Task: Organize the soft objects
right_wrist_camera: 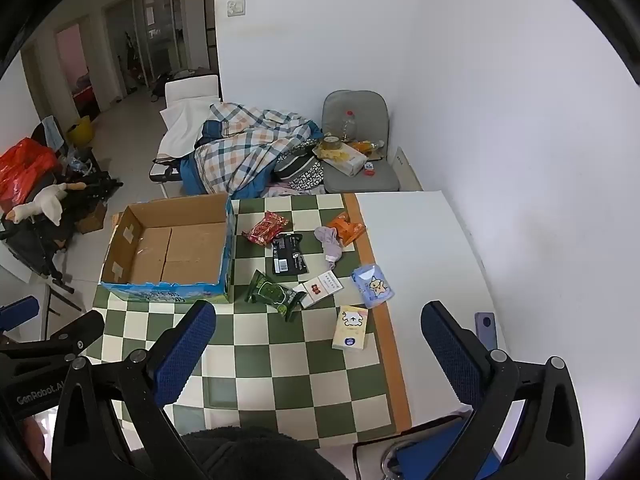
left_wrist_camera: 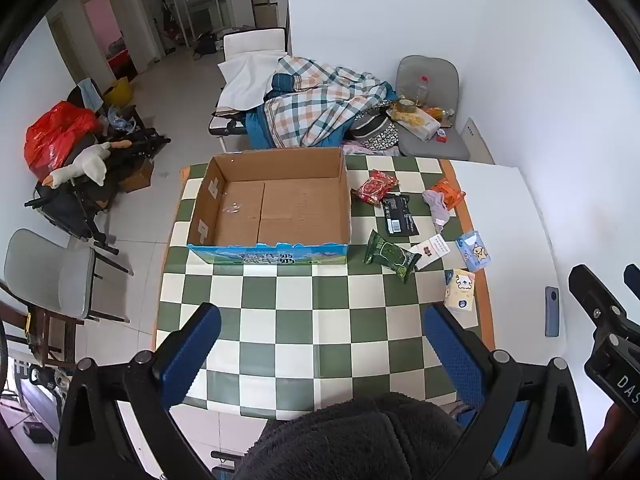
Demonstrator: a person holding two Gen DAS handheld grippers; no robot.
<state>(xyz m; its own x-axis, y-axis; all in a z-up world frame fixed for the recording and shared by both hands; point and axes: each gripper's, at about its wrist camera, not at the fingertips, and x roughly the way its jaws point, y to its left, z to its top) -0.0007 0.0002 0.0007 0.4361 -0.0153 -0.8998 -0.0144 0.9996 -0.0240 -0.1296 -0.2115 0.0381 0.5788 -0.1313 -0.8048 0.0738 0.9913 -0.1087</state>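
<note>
An empty open cardboard box [left_wrist_camera: 276, 204] [right_wrist_camera: 172, 248] stands on the green-checked tablecloth [left_wrist_camera: 304, 320] [right_wrist_camera: 280, 368]. To its right lie soft items: a red snack pack [left_wrist_camera: 374, 187] [right_wrist_camera: 266, 229], a black pouch [left_wrist_camera: 398, 214] [right_wrist_camera: 289, 254], a green pack [left_wrist_camera: 390, 255] [right_wrist_camera: 274, 294], an orange pack [left_wrist_camera: 450, 193] [right_wrist_camera: 347, 227], a lilac sock [left_wrist_camera: 438, 207] [right_wrist_camera: 331, 245], a blue tissue pack [left_wrist_camera: 474, 251] [right_wrist_camera: 373, 286], a yellow tissue pack [left_wrist_camera: 459, 289] [right_wrist_camera: 351, 328] and a white card box [left_wrist_camera: 431, 250] [right_wrist_camera: 320, 288]. My left gripper [left_wrist_camera: 320, 344] and right gripper [right_wrist_camera: 316, 340] are both open and empty, above the near table edge.
A phone [left_wrist_camera: 552, 311] [right_wrist_camera: 486, 328] lies on the white tabletop [right_wrist_camera: 420, 260] at right. Behind the table are a grey chair [left_wrist_camera: 430, 120] with a bottle and clutter, and a plaid blanket [left_wrist_camera: 316, 108] on a cot. Another grey chair [left_wrist_camera: 48, 276] stands left.
</note>
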